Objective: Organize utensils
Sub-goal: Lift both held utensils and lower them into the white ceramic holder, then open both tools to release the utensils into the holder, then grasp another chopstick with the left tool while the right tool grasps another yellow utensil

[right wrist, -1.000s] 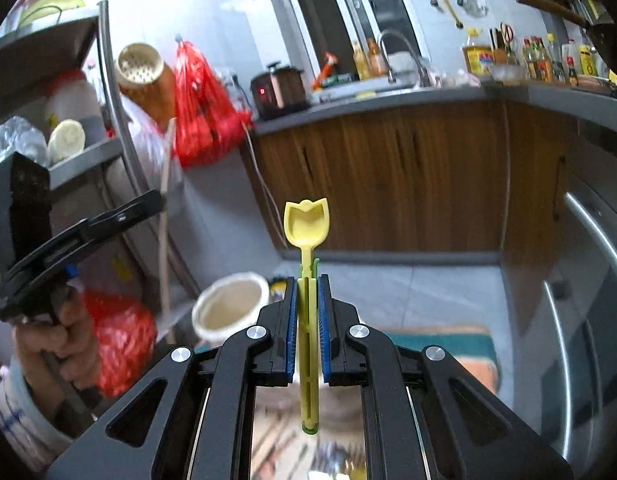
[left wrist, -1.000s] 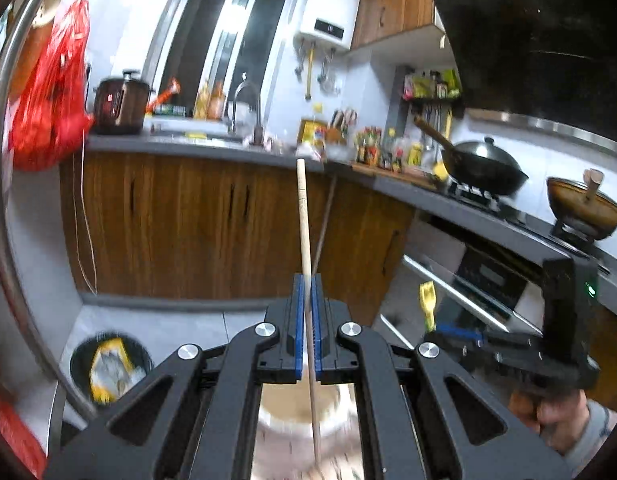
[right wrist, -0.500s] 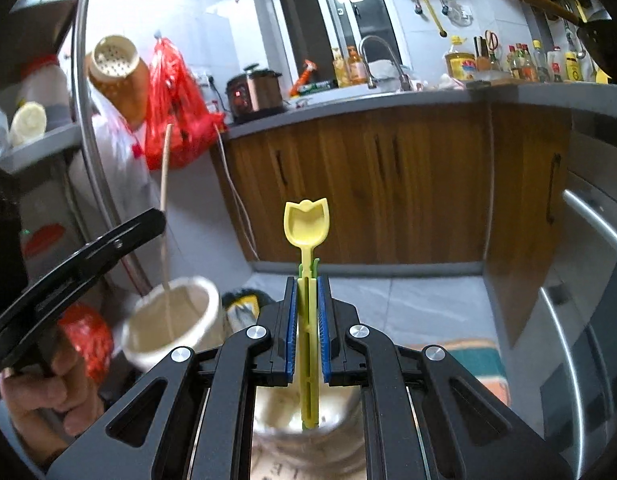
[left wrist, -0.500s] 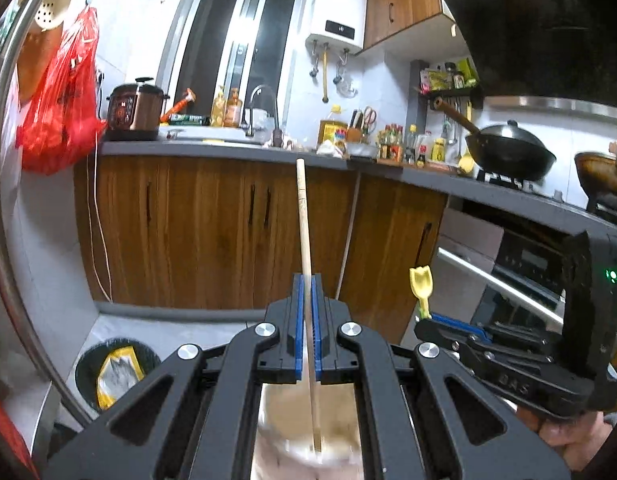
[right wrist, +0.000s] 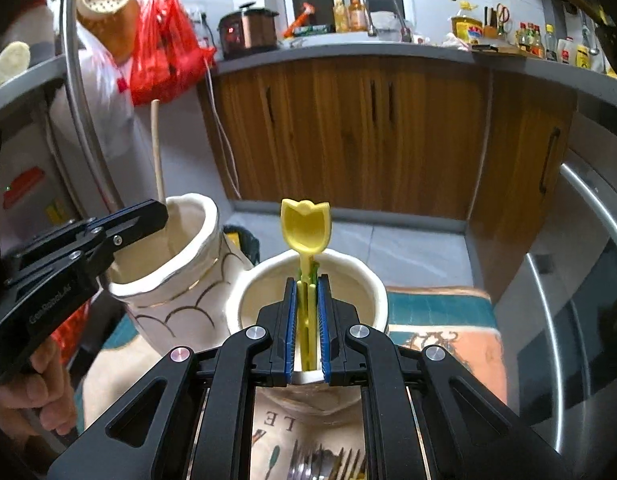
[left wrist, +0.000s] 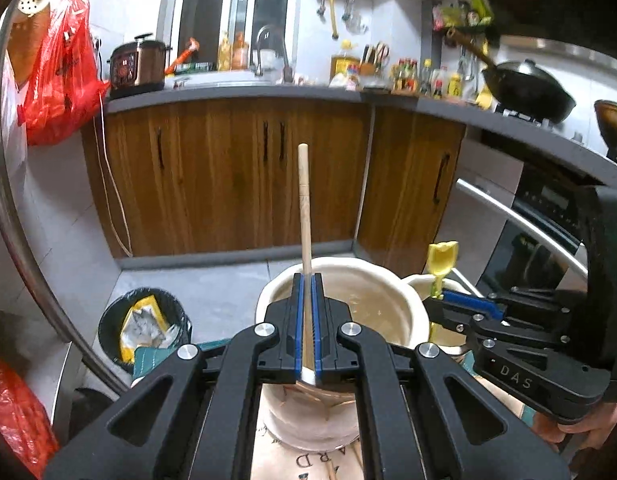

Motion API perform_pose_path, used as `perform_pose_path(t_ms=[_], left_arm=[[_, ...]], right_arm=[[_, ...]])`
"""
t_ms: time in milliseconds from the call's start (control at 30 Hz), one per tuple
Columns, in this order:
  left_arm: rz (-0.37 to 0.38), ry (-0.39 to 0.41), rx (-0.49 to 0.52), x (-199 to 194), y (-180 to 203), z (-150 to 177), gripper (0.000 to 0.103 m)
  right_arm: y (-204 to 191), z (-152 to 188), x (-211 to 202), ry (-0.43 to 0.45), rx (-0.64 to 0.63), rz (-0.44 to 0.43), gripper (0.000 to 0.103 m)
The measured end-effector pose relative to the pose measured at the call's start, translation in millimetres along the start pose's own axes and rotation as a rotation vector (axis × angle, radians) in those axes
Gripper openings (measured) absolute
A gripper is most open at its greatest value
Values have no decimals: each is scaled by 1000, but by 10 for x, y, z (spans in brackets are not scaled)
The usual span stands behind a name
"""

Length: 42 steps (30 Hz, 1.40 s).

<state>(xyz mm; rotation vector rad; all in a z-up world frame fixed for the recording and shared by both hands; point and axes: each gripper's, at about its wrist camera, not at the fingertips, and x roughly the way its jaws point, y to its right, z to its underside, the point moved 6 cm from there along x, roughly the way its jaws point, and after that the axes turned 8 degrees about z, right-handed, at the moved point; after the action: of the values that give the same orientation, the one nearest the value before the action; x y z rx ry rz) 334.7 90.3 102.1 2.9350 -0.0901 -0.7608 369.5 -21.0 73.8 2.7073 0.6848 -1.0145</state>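
- Left wrist view: left hand-held gripper (left wrist: 307, 284) pinching a wooden chopstick (left wrist: 304, 208), held upright, its lower end down inside the wide cream jar (left wrist: 404, 312) straight ahead.
- Off to the right in the same view, right hand-held gripper (left wrist: 438, 300) seen side-on, yellow tulip spoon (left wrist: 442, 260) rising from it above a second cream jar's rim (left wrist: 418, 279), mostly hidden behind the first.
- Also only here: black trash bin (left wrist: 144, 328) on the floor at left, dark wok (left wrist: 528, 88) on the stove at right.
- Right wrist view: right hand-held gripper (right wrist: 307, 292) clamped on the yellow tulip spoon (right wrist: 305, 226), bowl uppermost, handle reaching down into the smaller cream jar (right wrist: 372, 300).
- To the left, the scallop-patterned taller jar (right wrist: 180, 288) just beside the smaller one, with the left hand-held gripper (right wrist: 148, 216) at its rim and the chopstick (right wrist: 157, 148) standing out of it.
- Only in this view: the scallop lines on the jar, a printed mat (right wrist: 448, 344) under both jars, and metal cutlery (right wrist: 328, 464) lying at the bottom edge.
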Motion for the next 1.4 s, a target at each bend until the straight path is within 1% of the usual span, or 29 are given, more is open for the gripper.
perform_pose_path(t_ms=[33, 67, 133, 167, 200, 267, 333, 367, 400, 467, 567, 733, 867, 1000, 1133, 1267, 1300, 1400], left_arm=[[-3, -5, 3, -9, -2, 1, 3], [-11, -9, 5, -18, -9, -4, 4], [-3, -6, 2, -64, -16, -13, 9], [-4, -1, 3, -91, -20, -16, 15], [-7, 4, 5, -131, -27, -6, 18], [-3, 11, 5, -196, -24, 6, 19], [1, 22, 5, -300, -25, 44, 25], [9, 33, 0, -373, -27, 74, 33], [11, 45, -6, -454, -32, 110, 39], [17, 53, -14, -576, -35, 191, 40], [38, 34, -34, -697, -31, 399, 40], [60, -55, -33, -721, 14, 828, 40], [71, -131, -39, -651, 65, 1151, 40], [77, -202, -33, -548, 147, 1409, 40], [76, -245, -19, -447, 190, 1568, 40], [78, -276, -31, -369, 194, 1678, 40], [77, -272, -29, -374, 192, 1673, 40], [79, -293, -29, -346, 197, 1698, 40]], right_arm=[[-4, -5, -2, -6, -4, 3, 18], [-6, -13, -12, -11, -8, 5, 21], [-23, -25, -60, -3, -15, -3, 30], [-24, -31, -88, 4, -18, -8, 31], [-19, -31, -124, 11, -24, 1, 32], [-2, -24, -183, 19, -26, -3, 32], [31, -12, -284, 39, -26, -2, 32], [39, -3, -329, 47, -26, -4, 32], [70, 21, -408, 60, -21, -7, 32], [110, 70, -502, 67, -17, -11, 32], [185, 217, -596, 52, -23, -11, 32], [291, 549, -629, -17, -46, 9, 32], [374, 850, -601, -87, -46, 11, 32], [430, 1126, -553, -167, -22, -19, 32], [468, 1325, -480, -242, 26, -72, 26], [483, 1446, -397, -305, 79, -123, 25], [486, 1475, -364, -323, 92, -133, 25], [489, 1526, -297, -353, 109, -131, 19]])
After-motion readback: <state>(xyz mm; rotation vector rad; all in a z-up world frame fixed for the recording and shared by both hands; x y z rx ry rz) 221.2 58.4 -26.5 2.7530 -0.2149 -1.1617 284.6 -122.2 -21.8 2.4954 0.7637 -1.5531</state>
